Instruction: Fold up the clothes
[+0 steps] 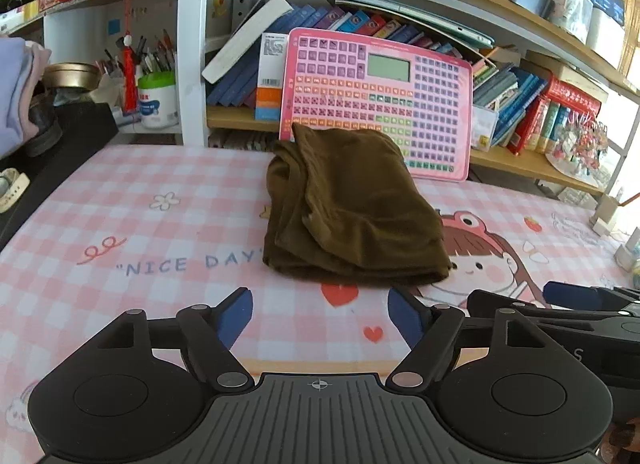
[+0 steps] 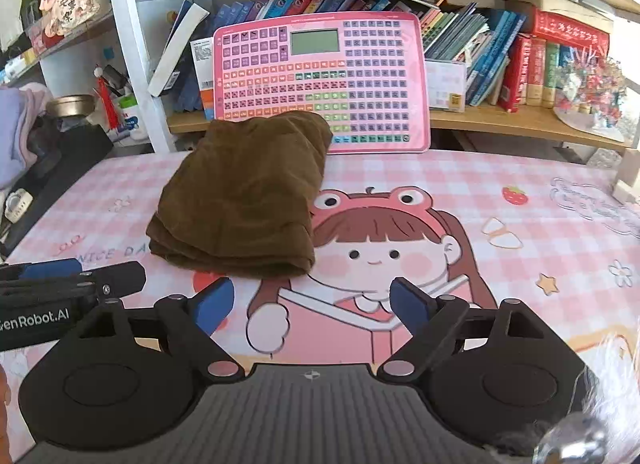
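Observation:
A brown garment [image 1: 352, 208] lies folded in a compact stack on the pink checked desk mat [image 1: 140, 224]. It also shows in the right wrist view [image 2: 244, 196], left of the cartoon girl print. My left gripper [image 1: 320, 314] is open and empty, just in front of the garment's near edge, not touching it. My right gripper [image 2: 312, 304] is open and empty, in front and to the right of the garment. The right gripper shows at the right edge of the left wrist view [image 1: 576, 296]. The left gripper shows at the left edge of the right wrist view [image 2: 60, 276].
A pink toy keyboard tablet [image 1: 380, 100] leans on the bookshelf right behind the garment. Shelves of books [image 2: 500, 60] run along the back. A pen pot [image 1: 158, 98], a brass bowl [image 1: 72, 74] and folded pale clothes [image 1: 16, 92] sit at the left.

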Tool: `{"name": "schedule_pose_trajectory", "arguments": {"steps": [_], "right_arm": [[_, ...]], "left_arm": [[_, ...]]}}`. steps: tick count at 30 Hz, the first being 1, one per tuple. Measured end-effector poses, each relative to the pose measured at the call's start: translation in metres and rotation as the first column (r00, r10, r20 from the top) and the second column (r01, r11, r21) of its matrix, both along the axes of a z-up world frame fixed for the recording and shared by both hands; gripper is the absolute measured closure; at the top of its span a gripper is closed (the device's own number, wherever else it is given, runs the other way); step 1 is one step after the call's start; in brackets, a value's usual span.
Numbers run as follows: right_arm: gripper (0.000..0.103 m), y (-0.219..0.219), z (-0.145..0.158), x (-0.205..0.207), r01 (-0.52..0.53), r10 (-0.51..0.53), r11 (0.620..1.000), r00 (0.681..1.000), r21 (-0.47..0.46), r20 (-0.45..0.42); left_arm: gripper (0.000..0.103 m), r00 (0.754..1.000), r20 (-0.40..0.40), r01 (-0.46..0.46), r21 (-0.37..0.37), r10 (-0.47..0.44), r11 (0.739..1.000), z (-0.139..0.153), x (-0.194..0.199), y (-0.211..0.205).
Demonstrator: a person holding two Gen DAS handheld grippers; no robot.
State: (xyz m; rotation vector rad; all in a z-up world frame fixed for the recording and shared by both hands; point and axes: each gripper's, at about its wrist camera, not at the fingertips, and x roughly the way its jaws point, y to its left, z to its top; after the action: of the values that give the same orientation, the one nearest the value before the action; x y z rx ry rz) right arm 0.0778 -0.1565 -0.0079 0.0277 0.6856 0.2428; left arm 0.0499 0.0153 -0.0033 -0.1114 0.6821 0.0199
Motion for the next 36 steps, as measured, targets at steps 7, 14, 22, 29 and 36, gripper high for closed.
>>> {"name": "schedule_pose_trajectory", "arguments": {"steps": [7,14,22,29,36], "right_arm": [[0.017,-0.003,0.0,-0.015,0.02,-0.02,1.0,1.0,-0.016,0.006],[0.016,0.001,0.004,-0.019,0.018,-0.017,0.999,1.0,-0.038,0.023],[0.008,0.005,0.004,-0.021,0.032,-0.03,0.997,0.999,-0.074,0.03],[0.002,0.005,0.003,-0.022,0.046,-0.043,0.995,0.999,-0.094,0.029],[0.001,0.004,0.004,-0.023,0.052,-0.049,0.994,0.998,-0.098,0.036]], "left_arm": [[0.018,1.0,0.009,-0.01,0.033,0.009,0.999,0.001,-0.014,-0.006],[0.014,0.999,0.009,-0.038,0.064,0.037,0.997,0.003,-0.019,-0.006],[0.007,0.998,0.006,-0.065,0.1,0.065,0.993,0.002,-0.023,-0.003],[0.001,0.996,0.005,-0.086,0.15,0.086,0.985,0.001,-0.025,-0.002],[0.0,0.996,-0.008,-0.088,0.156,0.091,0.984,0.0,-0.023,-0.002]]}}
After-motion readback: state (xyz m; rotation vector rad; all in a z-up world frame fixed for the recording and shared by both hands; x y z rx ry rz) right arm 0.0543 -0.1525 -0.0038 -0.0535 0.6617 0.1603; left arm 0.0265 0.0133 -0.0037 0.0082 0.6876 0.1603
